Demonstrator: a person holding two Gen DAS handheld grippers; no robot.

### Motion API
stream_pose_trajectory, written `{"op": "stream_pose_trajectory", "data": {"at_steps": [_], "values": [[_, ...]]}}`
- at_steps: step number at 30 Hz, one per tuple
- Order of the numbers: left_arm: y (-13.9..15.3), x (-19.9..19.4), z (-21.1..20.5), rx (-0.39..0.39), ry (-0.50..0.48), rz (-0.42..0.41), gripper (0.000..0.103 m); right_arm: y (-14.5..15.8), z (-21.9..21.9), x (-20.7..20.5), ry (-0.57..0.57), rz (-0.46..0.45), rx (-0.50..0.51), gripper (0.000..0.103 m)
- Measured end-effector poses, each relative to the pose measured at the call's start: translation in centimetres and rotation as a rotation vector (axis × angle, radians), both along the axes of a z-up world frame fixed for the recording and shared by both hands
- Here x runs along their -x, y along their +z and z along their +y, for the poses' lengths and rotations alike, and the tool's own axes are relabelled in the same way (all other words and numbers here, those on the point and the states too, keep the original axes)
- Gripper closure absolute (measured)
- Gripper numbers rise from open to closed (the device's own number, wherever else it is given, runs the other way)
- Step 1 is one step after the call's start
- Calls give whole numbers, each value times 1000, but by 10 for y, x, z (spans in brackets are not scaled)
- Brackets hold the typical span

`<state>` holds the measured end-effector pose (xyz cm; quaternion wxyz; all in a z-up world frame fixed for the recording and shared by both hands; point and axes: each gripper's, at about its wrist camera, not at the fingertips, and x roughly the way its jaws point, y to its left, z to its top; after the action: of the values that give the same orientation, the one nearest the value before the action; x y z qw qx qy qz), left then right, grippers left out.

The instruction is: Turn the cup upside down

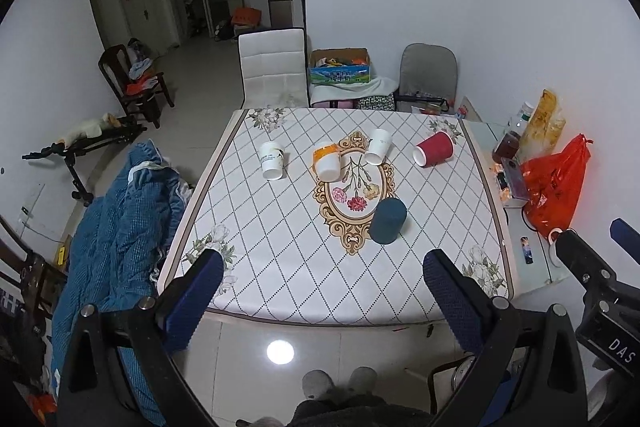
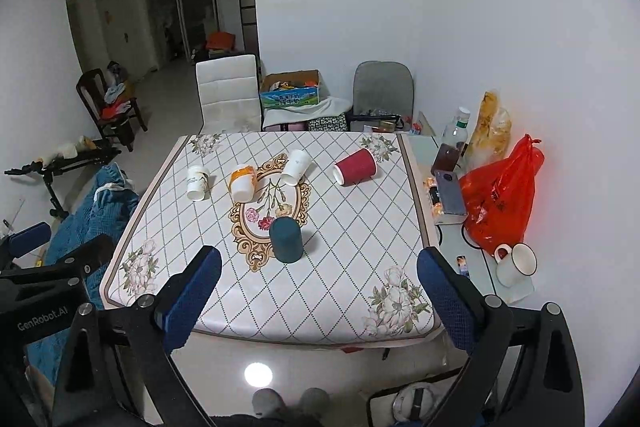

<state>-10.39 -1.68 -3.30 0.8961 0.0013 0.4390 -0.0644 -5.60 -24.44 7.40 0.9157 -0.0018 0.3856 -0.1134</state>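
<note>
A dark teal cup (image 1: 387,220) (image 2: 286,239) stands upside down near the middle of the patterned table (image 1: 280,259) (image 2: 340,279). Beyond it lie several cups on their sides: a white printed cup (image 1: 271,160) (image 2: 197,182), an orange-and-white cup (image 1: 327,160) (image 2: 243,182), a plain white cup (image 1: 377,146) (image 2: 296,167) and a red cup (image 1: 433,149) (image 2: 355,166). My left gripper (image 1: 322,303) is open and empty before the table's near edge. My right gripper (image 2: 320,301) is open and empty, also at the near edge.
A side table on the right holds a red plastic bag (image 2: 498,203), bottles (image 2: 456,139), a phone box (image 2: 450,193) and a white mug (image 2: 516,265). A blue quilt (image 1: 116,239) lies left of the table. A white chair (image 1: 274,67) and a grey chair (image 1: 428,73) stand behind.
</note>
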Motion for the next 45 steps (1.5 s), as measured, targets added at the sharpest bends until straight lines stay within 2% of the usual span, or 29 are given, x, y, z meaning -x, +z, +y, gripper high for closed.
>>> {"op": "stream_pose_trajectory", "data": {"at_steps": [45], "values": [[12, 13, -15, -17, 16, -17, 1, -4, -19, 7, 36, 6, -41, 3]]}}
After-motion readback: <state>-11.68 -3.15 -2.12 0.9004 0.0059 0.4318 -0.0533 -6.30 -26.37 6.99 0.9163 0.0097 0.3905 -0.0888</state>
